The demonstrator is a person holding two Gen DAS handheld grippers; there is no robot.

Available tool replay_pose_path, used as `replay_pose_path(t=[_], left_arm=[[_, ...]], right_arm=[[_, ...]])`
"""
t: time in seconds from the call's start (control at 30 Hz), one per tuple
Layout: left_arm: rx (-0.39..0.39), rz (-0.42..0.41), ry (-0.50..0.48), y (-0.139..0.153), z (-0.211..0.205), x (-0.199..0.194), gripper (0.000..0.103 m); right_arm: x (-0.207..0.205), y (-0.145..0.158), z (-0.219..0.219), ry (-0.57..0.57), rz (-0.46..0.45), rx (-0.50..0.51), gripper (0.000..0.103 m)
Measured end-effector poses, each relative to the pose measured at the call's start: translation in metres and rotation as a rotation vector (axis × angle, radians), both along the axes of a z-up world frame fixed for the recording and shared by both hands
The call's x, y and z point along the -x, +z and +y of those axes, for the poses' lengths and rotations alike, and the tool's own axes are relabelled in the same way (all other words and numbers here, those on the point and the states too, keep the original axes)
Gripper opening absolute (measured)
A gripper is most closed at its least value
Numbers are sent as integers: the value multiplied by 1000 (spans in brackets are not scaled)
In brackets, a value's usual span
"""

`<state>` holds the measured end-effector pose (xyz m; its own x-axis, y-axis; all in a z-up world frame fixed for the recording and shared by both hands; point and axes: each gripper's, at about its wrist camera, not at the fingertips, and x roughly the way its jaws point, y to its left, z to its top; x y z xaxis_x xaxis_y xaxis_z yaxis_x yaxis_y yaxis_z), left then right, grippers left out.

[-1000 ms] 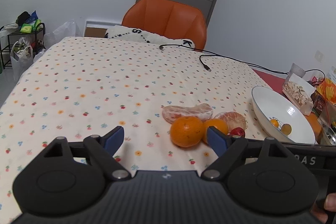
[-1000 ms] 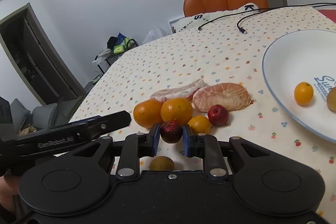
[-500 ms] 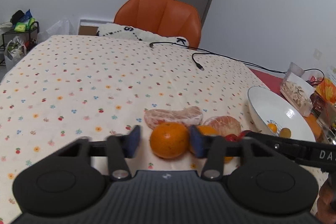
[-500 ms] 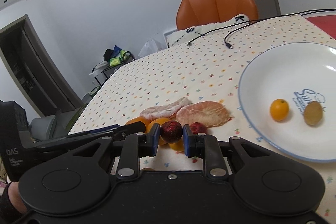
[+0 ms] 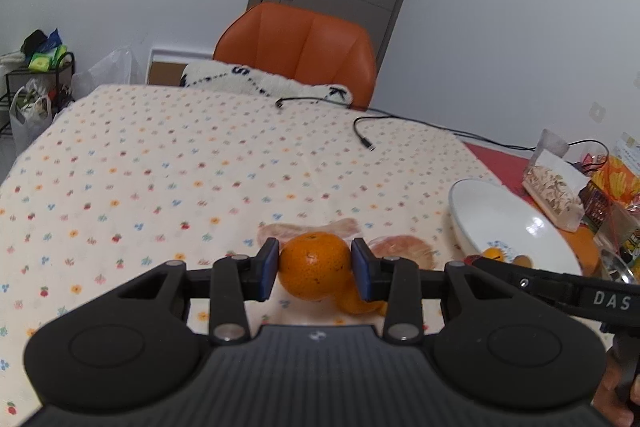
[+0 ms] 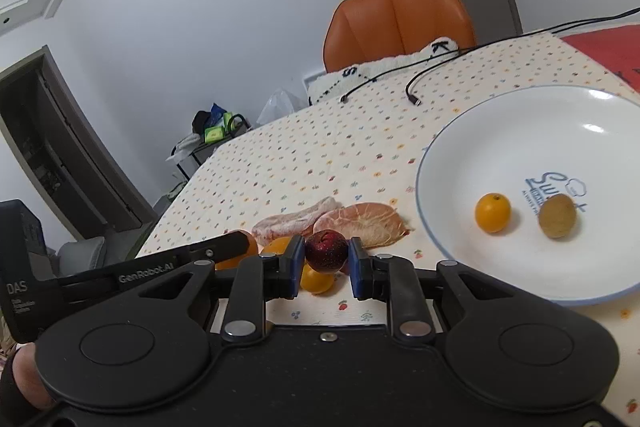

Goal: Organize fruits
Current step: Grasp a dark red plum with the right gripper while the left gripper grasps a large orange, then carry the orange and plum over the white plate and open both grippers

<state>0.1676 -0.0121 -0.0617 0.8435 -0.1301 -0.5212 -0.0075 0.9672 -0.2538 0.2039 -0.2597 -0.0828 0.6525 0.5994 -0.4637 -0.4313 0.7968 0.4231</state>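
Two-handed transfer of fruit from the tablecloth (image 5: 168, 163) to the white plate (image 6: 520, 131). The left gripper (image 5: 315, 269) has its blue pads pressed against the sides of an orange (image 5: 314, 265); its jaws have just been closing, and the fruit now sits pinched between them, apparently just clear of the cloth. The right gripper (image 6: 326, 263) is clamped on a small dark red fruit (image 6: 326, 251), held above the pile and just short of the plate's near rim.

Step in hand — carrying, with both pieces already grasped. The next move probably calls for the right gripper to travel over the rim, lower the red fruit onto a bare part of the plate and spread its jaws; the orange would follow, set apart from what already lies there so that nothing rolls.

Count, as far as visible: on the plate, two fruits — one small yellow-orange citrus (image 6: 492, 212) and one brownish-green round fruit (image 6: 557, 215). In the grippers, two. On the cloth, two peeled pomelo segments (image 6: 362, 223), one further orange (image 5: 354, 301), one small yellow citrus (image 6: 316, 281); part of the pile lies hidden behind the jaws, so more may be there.
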Motion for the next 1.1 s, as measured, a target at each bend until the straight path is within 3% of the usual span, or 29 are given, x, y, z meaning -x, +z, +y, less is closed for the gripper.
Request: replay_pose_path(t=[0.43,1.1], left_arm=[[-17,-51,-88,16,-46,-1,37],[-26,-59,-215,17,-112,-18,37]], right_arm=[[11,10,-44,-95,-37,-17,22],[20,7,-116,-247,-37,-15,22]])
